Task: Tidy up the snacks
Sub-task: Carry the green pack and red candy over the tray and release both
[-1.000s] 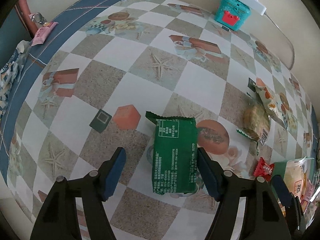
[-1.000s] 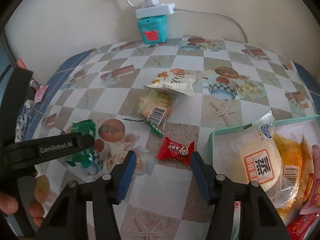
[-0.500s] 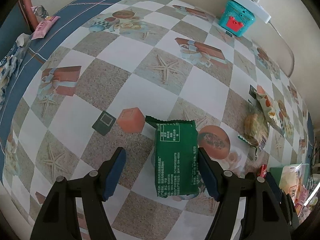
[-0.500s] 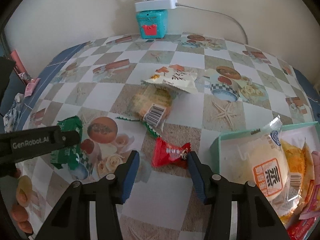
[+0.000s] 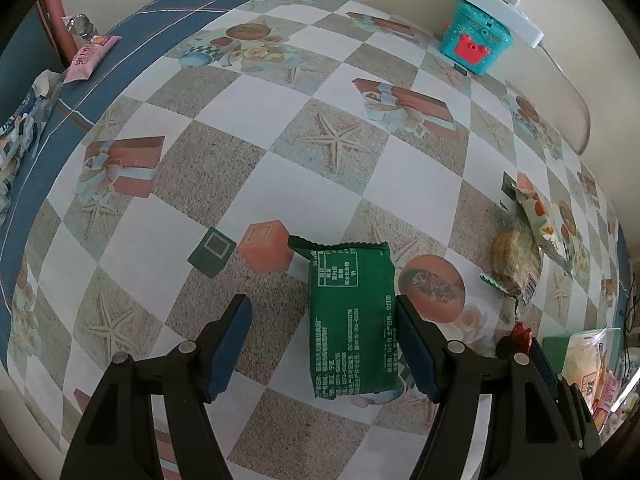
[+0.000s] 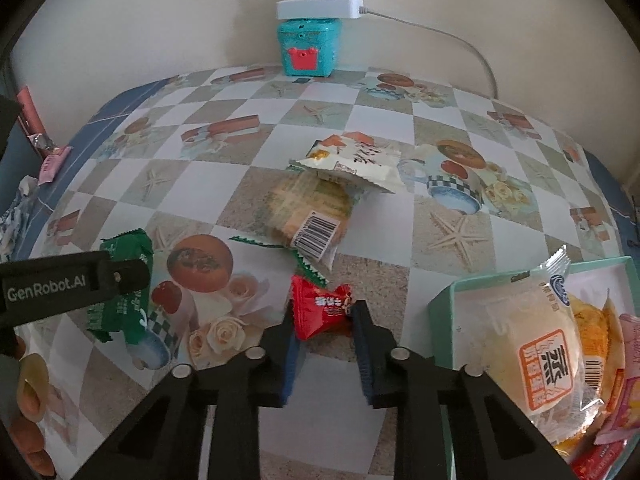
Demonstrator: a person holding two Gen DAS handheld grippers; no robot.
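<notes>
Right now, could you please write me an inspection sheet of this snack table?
Surface: table under a checkered printed oilcloth.
Job's things: small red candy wrapper; green foil snack pack; clear-wrapped round cake with a cream chip packet overlapping its far edge; mint green tray holding a wrapped white bun.
Clutter: teal toy box; pink sachet.
Grippers: right gripper shut on the red wrapper; left gripper open, straddling the green pack.
Cables: white power strip atop the toy box, cord trailing right.
Surroundings: plain cream wall.
</notes>
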